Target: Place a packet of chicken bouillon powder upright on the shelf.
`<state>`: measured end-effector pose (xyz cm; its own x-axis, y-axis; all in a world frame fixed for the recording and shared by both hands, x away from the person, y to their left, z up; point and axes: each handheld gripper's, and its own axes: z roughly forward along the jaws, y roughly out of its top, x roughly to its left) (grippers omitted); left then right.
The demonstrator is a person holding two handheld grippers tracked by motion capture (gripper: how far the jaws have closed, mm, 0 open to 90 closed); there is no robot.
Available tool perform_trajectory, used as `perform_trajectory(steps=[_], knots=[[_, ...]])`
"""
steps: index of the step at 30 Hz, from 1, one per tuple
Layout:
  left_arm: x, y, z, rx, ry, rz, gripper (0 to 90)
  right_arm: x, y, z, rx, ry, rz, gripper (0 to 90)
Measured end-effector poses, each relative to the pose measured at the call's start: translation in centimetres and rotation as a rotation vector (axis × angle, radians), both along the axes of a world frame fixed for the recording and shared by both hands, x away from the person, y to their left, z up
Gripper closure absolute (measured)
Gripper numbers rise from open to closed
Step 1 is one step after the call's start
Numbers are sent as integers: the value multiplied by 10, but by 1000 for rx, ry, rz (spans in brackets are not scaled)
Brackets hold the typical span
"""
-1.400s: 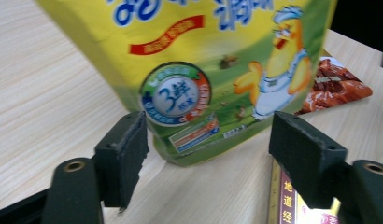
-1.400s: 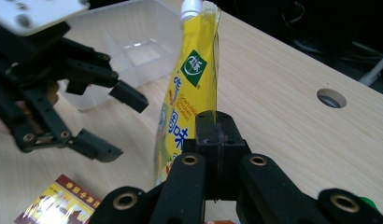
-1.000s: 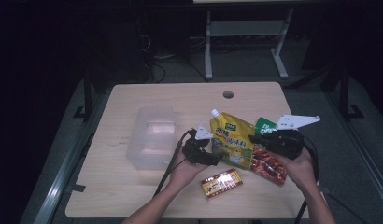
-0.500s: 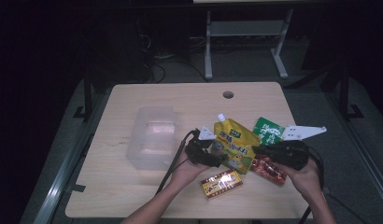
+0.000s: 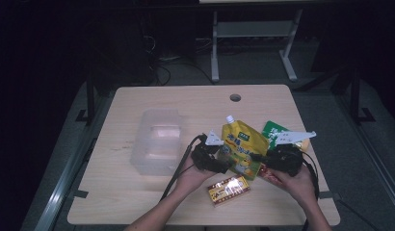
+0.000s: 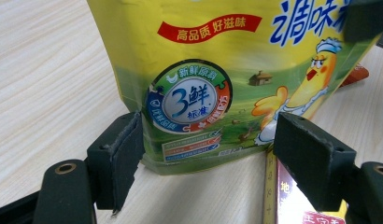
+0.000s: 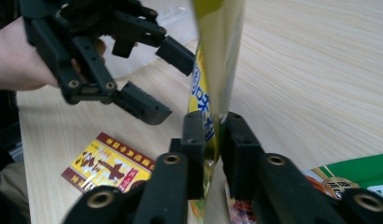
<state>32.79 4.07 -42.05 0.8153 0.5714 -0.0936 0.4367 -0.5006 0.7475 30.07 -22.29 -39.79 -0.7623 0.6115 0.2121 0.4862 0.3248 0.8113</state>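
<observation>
Pinching the yellow pouch (image 7: 216, 70) by its lower edge, my right gripper (image 7: 212, 140) has just eased its jaws, loosening that thin hold. My left gripper (image 6: 206, 154) stands wide around the pouch's base, not pressing. It could topple onto the red box (image 5: 228, 189) just in front.

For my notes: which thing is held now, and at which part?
The right gripper pinches the yellow pouch at its side edge, low down. The left gripper stands open around its bottom.

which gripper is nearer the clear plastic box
Left. The left gripper sits just right of the clear plastic box, with bare table between them. The right gripper is farther right, beyond the yellow pouch.
</observation>
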Motion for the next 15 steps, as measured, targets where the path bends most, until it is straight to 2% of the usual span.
perform_trajectory(steps=[4, 7, 12, 15], knots=[[-3, 4, 2, -7, -5, 8, 233, 3, 3, 3, -17, -6, -8, 890], [-5, 7, 4, -16, -9, 13, 232, 6, 4, 6, -6, 4, -7, 895], [-13, 12, 5, -19, -17, 0, 232, 7, 10, 14, -13, -6, -2, 897], [-17, 16, 6, -21, -16, -17, 231, 10, 12, 19, 5, -11, 1, 897]])
